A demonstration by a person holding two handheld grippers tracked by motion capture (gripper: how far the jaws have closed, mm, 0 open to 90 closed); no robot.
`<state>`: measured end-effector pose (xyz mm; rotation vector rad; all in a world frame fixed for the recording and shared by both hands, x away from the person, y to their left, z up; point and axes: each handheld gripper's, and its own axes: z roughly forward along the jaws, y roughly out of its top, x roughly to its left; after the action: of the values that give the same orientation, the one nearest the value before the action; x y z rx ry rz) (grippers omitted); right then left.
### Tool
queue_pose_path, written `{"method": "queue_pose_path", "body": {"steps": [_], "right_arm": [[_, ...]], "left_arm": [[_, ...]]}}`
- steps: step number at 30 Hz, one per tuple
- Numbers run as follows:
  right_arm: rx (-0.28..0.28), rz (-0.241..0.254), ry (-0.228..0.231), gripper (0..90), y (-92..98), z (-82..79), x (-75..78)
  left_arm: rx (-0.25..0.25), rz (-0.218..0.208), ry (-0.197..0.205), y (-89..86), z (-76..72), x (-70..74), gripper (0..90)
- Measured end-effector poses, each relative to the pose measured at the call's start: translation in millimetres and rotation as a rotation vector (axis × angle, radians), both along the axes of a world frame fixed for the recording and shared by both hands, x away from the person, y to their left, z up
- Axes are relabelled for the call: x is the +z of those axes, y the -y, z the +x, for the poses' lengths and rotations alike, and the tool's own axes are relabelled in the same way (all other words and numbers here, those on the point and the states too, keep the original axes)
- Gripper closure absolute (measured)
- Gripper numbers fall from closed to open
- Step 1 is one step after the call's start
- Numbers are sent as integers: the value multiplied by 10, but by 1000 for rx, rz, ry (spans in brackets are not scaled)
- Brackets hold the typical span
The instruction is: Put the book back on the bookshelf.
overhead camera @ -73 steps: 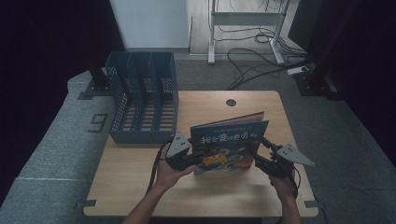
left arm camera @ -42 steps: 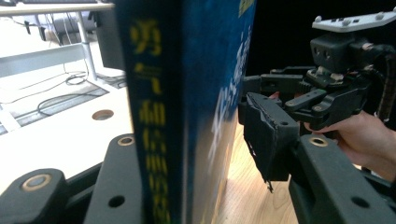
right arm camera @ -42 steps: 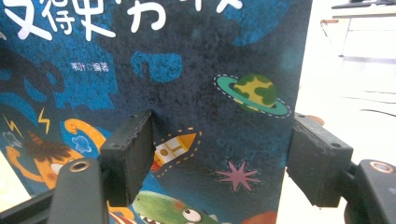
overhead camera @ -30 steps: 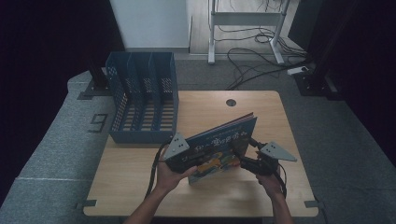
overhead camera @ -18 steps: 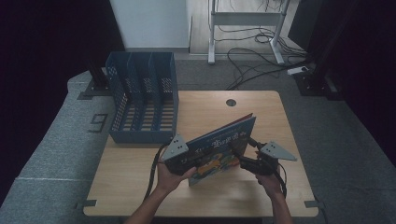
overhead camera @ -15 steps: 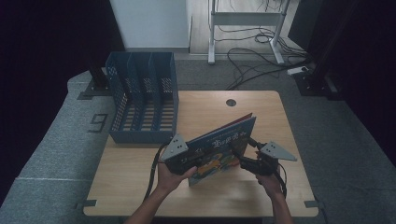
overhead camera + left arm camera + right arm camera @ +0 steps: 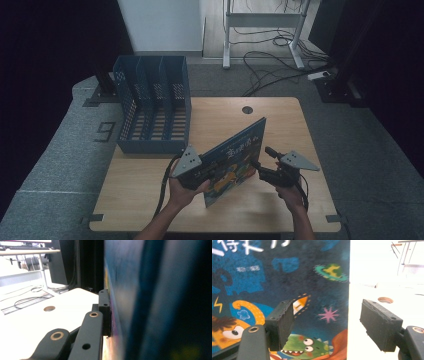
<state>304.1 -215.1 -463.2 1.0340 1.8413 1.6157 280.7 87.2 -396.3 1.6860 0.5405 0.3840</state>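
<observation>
Blue-covered picture book (image 7: 234, 162) stands on edge, tilted, on the wooden table (image 7: 150, 185) near the blue file rack (image 7: 152, 112). The left tongs (image 7: 202, 172) have just been closing and now clamp its edge; the right tongs (image 7: 325, 323) gape wide before the cover, so the left can likely carry it alone.

My left gripper (image 7: 200, 172) is a black body capped by a grey three-cornered plate dotted with small dark holes, and a thick black cable loops from its underside back along my bare forearm. My right gripper (image 7: 261, 166) matches it, black under the same grey triangular plate, with a thinner black cable curling off behind the hand. Up close in the gripper views, the jaws are matt black linkage arms with brass-ringed pivot holes, ending in blocky black pads with rough, slightly worn faces and small screw holes.
</observation>
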Motion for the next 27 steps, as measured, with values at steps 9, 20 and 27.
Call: {"method": "queue_pose_path", "body": {"steps": [9, 20, 27], "right_arm": [[-10, 25, -8, 266, 84, -5, -4], [-19, 20, -14, 276, 108, -11, -12], [-26, 19, -19, 282, 121, -10, -18]], "left_arm": [[26, -30, 13, -55, -37, 94, 822], [40, -40, -1, -168, -21, 184, 822], [51, -32, 0, -220, -32, 233, 822]]}}
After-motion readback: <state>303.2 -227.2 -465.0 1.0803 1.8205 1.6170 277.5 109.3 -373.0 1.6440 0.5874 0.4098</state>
